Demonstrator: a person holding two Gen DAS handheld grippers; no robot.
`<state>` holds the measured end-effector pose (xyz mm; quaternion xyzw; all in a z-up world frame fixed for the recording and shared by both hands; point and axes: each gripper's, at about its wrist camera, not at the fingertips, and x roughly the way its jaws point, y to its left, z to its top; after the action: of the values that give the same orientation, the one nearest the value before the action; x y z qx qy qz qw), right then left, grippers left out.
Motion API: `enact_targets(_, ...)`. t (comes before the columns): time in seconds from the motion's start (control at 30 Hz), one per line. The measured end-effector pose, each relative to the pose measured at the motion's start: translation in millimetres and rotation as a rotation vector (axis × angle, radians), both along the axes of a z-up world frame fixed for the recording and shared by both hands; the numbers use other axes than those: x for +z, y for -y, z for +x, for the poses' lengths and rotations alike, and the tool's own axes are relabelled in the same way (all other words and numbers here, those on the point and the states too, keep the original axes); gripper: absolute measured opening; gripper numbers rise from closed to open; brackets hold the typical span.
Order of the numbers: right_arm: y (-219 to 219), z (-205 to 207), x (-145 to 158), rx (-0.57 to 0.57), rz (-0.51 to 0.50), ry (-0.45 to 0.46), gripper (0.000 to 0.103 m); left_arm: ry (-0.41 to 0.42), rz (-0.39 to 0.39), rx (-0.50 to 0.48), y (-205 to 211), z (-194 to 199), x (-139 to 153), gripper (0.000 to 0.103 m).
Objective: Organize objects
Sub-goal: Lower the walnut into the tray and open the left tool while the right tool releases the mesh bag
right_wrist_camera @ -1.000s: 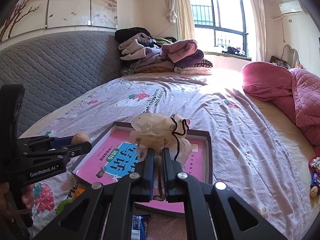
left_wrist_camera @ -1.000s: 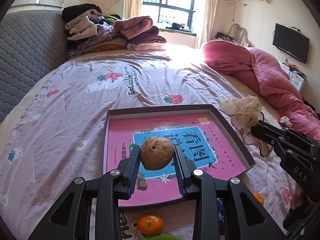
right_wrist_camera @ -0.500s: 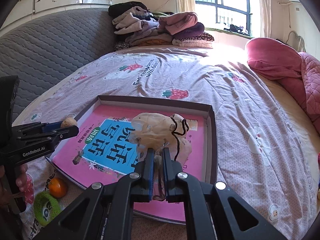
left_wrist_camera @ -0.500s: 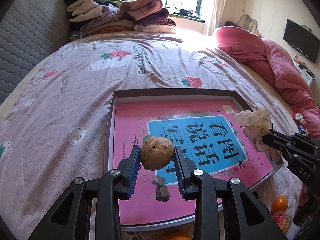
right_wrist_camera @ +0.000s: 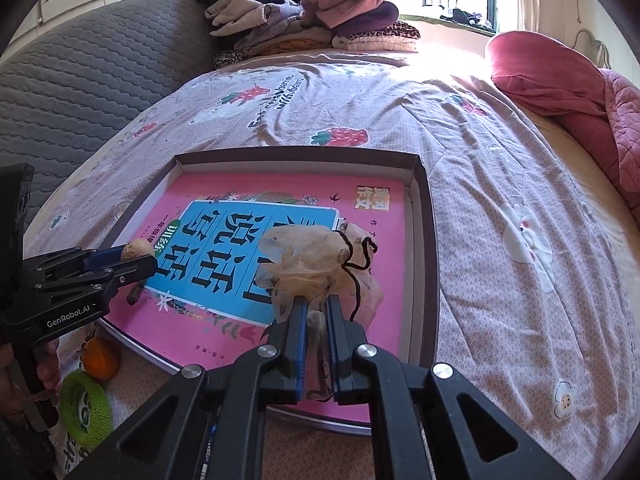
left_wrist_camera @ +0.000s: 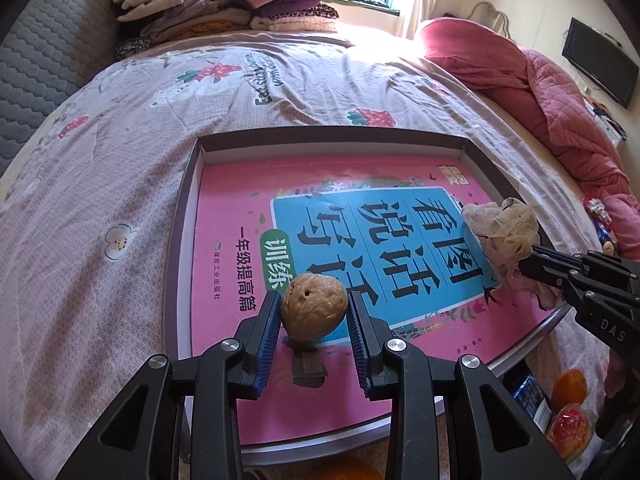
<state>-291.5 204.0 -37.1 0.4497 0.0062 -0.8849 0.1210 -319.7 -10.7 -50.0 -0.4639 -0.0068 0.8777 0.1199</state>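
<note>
Left gripper (left_wrist_camera: 313, 312) pinches a walnut (left_wrist_camera: 313, 311) just above the tray (left_wrist_camera: 182, 240), apparently ready to drop it in. Right gripper (right_wrist_camera: 316, 320) is clamped tight on a gauzy pouch (right_wrist_camera: 312, 264), hanging over the tray's right side, possibly touching the pink book (left_wrist_camera: 240, 360).

You are working over a bed (left_wrist_camera: 120, 208) under a pale purple sheet printed with strawberries. A shallow dark-rimmed box tray (left_wrist_camera: 182, 240) lies flat on it toward the near edge. Just beside the tray's near rim sit an orange (right_wrist_camera: 100, 358), a green ring (right_wrist_camera: 86, 408) and snack packets (left_wrist_camera: 568, 428). Folded clothes (left_wrist_camera: 224, 4) are piled at the far end, and a pink quilt (left_wrist_camera: 536, 80) is heaped along the right edge.
</note>
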Motion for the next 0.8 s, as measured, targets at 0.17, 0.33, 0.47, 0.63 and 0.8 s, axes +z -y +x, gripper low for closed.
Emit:
enact_targets(0.17,0.7,-0.3,-2.8,-0.001,0.008,0.014,0.011,0.016,-0.016,-0.004,-2.0,-0.5,-4.8,0.034)
enact_targets(0.33,1.1,-1.3,-5.9,0.001,0.014,0.029,0.013,0.028,-0.015,-0.002,-0.3,-2.6,-4.2,0.034)
enact_targets(0.47,1.5,-1.6,-3.1,-0.007,0.022,0.013,0.014,0.03,-0.008,0.009,2.8,-3.9,-2.8,0.039)
enact_targets(0.63,0.4,-1.6,-0.3,-0.015,0.032,0.006,0.015,0.013,0.009,0.01,4.6,-2.5,3.7,0.048)
enact_targets(0.8,-2.7,-2.0,3.6,-0.028,0.028,-0.005,0.017,-0.001,0.019,0.017,5.9,-0.6,10.3,0.055)
